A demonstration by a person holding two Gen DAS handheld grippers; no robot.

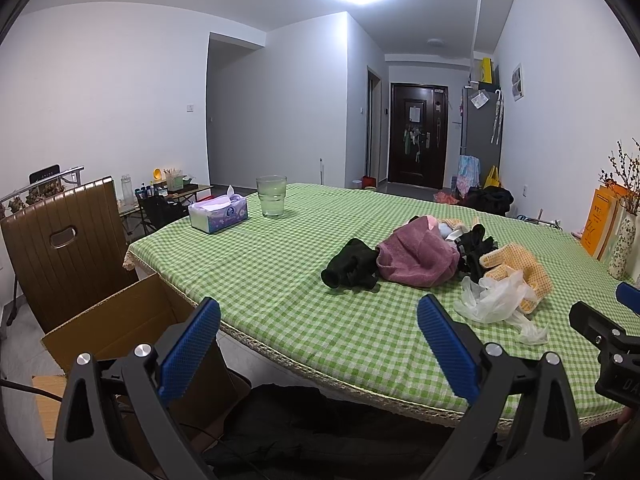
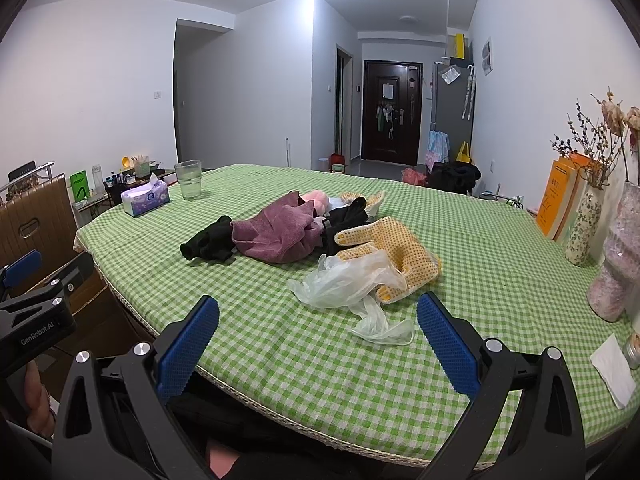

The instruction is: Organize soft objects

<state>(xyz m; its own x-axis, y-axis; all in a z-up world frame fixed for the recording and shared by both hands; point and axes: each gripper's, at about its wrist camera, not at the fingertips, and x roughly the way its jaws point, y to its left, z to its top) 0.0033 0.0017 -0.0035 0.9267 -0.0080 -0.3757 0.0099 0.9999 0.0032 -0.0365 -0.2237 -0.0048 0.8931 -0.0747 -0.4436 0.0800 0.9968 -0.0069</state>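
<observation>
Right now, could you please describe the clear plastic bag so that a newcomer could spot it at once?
On the green checked tablecloth, find the heap of soft things mid-table. At its near edge, partly over the yellow dotted glove, lies the plastic bag. It alone is see-through and crinkled; its neighbours are opaque cloth.

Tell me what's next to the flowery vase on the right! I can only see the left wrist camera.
Observer: A taller pink vase stands beside the flowery vase, closer to you.
Operator: Is anything lying in front of it?
Observer: Yes, a white paper napkin lies flat, nearer the camera than the pink vase.
Operator: Is my right claw open?
Observer: Yes, the right claw is open and empty, and it points at the crumpled clear plastic.
</observation>
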